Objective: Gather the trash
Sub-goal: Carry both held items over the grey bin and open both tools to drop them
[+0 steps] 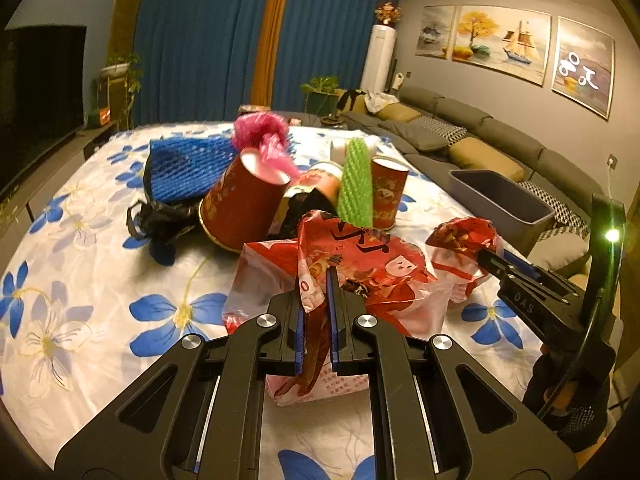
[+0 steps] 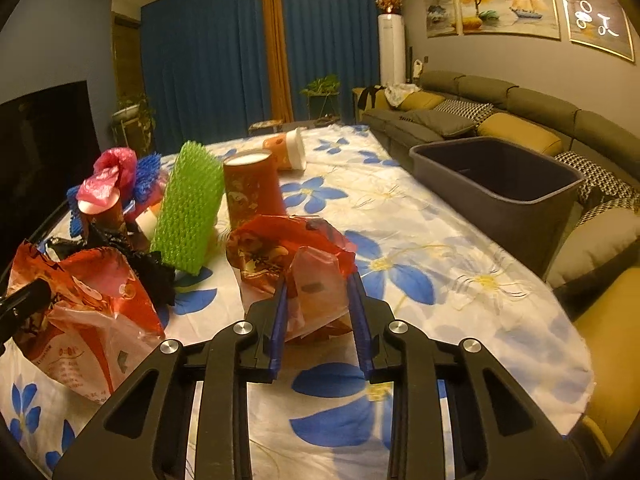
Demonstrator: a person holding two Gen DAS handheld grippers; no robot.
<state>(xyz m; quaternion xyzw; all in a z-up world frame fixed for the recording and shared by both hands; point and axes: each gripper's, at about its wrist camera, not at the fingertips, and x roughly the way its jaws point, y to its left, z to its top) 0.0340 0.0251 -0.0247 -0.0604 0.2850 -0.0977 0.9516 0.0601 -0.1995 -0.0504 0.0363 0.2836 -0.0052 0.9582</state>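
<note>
Both wrist views low, facing table (image 1: 80, 240)

Grey sofa (image 2: 520, 108), blue curtains (image 2: 208, 60), wall paintings (image 1: 500, 40).

red bag (image 1: 360, 272): its lower part is hidden behind the left hand-held gripper (image 1: 319, 280); print on it too small to read.
crumpled wrapper (image 2: 280, 252): its near side is covered by the right hand-held gripper (image 2: 318, 284); whether the pads press it cannot be told.
black bag (image 1: 160, 216): mostly buried under the blue net (image 1: 188, 168) and tipped cup (image 1: 244, 200).
bin (image 2: 492, 184): its base is out of sight behind the surface (image 2: 440, 248) edge; inside too dark to tell.
far cup (image 2: 286, 152): pattern too small to make out.
TV (image 1: 40, 92): cut off at the left edge.
right painting (image 2: 596, 20): cropped by the lens rim.
</note>
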